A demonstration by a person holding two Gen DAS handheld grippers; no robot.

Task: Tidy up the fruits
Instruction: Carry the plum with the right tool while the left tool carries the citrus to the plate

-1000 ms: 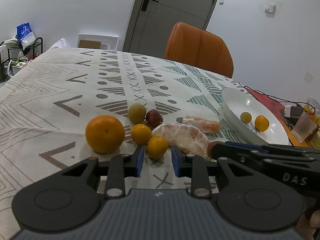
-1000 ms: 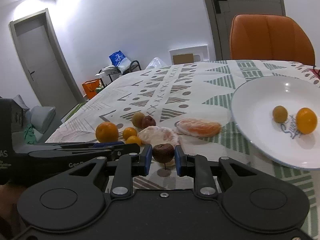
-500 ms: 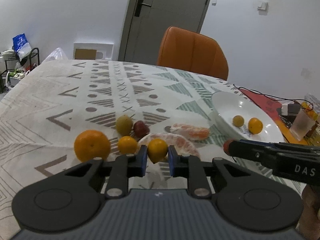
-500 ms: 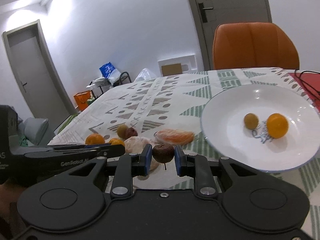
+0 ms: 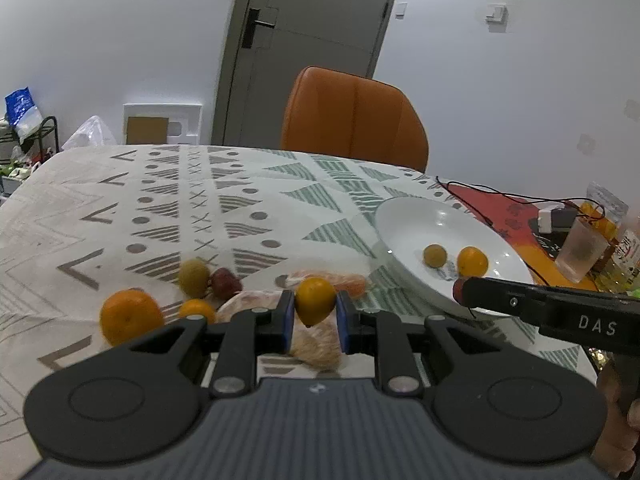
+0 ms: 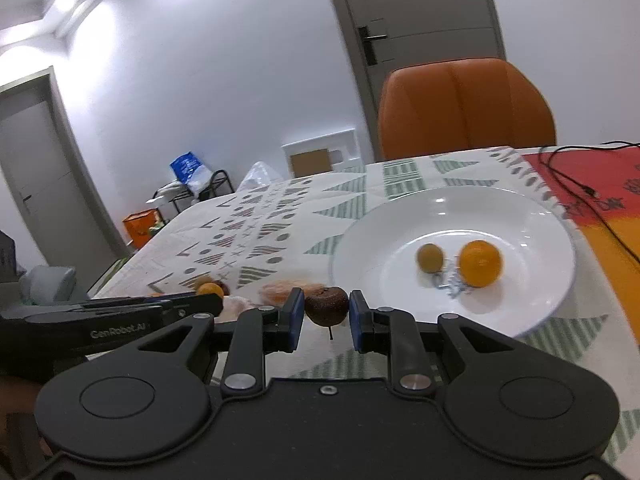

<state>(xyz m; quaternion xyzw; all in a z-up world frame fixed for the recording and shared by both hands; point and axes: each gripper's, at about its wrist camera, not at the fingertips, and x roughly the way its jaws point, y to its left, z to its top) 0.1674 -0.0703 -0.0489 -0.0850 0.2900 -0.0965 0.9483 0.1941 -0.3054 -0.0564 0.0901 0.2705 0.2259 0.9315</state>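
Our left gripper [image 5: 313, 320] pinches a small round orange fruit [image 5: 315, 300] between its blue pads, up off the patterned tablecloth [image 5: 120, 208]. Our right gripper [image 6: 325, 320] pinches a dark brown wrinkly fruit with a thin stem [image 6: 326, 305], near the rim of the wide white plate [image 6: 360, 240]. On the plate lie a little green-brown fruit [image 6: 430, 258] and a bright orange one [image 6: 480, 263]. A big orange [image 5: 130, 318] and peeled citrus pieces [image 5: 316, 344] sit on the cloth.
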